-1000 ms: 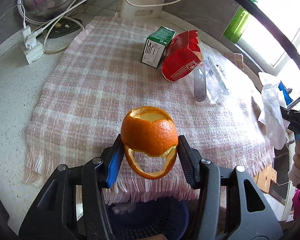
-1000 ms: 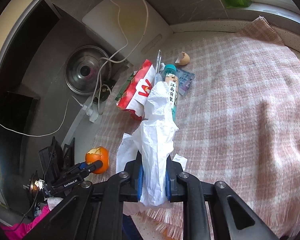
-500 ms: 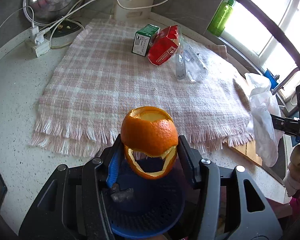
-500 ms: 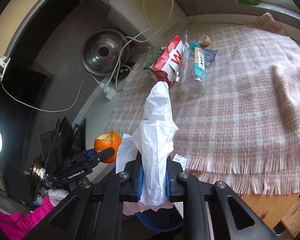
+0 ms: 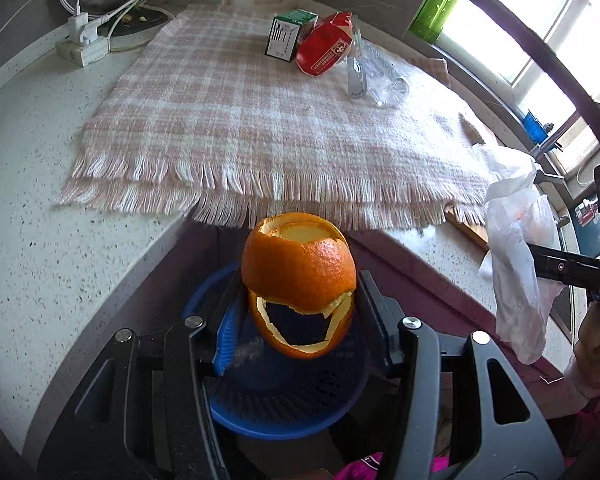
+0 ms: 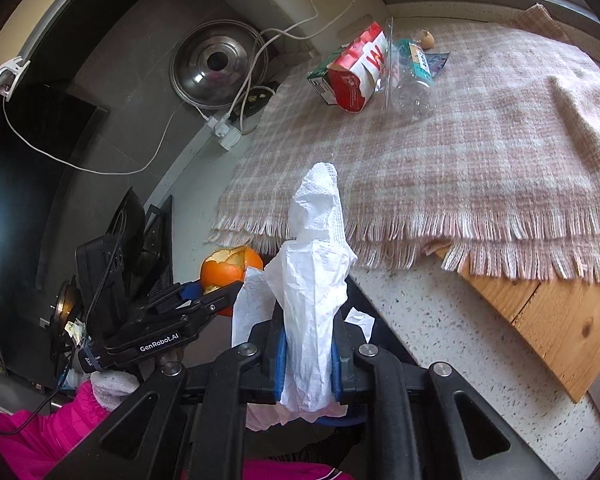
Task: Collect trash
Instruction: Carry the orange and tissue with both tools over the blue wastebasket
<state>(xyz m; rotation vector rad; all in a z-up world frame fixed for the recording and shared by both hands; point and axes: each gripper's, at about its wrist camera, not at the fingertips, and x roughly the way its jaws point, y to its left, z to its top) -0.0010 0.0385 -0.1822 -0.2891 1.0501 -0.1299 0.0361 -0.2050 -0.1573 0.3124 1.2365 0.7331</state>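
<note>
My left gripper (image 5: 298,320) is shut on a hollow orange peel (image 5: 298,268) and holds it above a blue perforated bin (image 5: 284,412) below the counter edge. My right gripper (image 6: 308,360) is shut on a crumpled white paper towel (image 6: 314,292) off the counter's front edge; the towel also shows at the right of the left wrist view (image 5: 516,264). The orange peel shows in the right wrist view (image 6: 230,268). On the pink checked cloth (image 5: 280,120) lie a red carton (image 5: 326,50), a green box (image 5: 286,36) and a clear plastic bottle (image 5: 374,76).
A power strip (image 5: 82,42) with white cables and a steel lid (image 6: 216,64) sit at the counter's back left. An eggshell (image 6: 427,38) lies behind the bottle. A wooden board (image 6: 556,312) sticks out under the cloth. A green bottle (image 5: 438,12) stands by the window.
Both grippers have pulled back from the cloth past the counter edge. The blue bin has come into fuller view under the orange peel. Grips unchanged.
</note>
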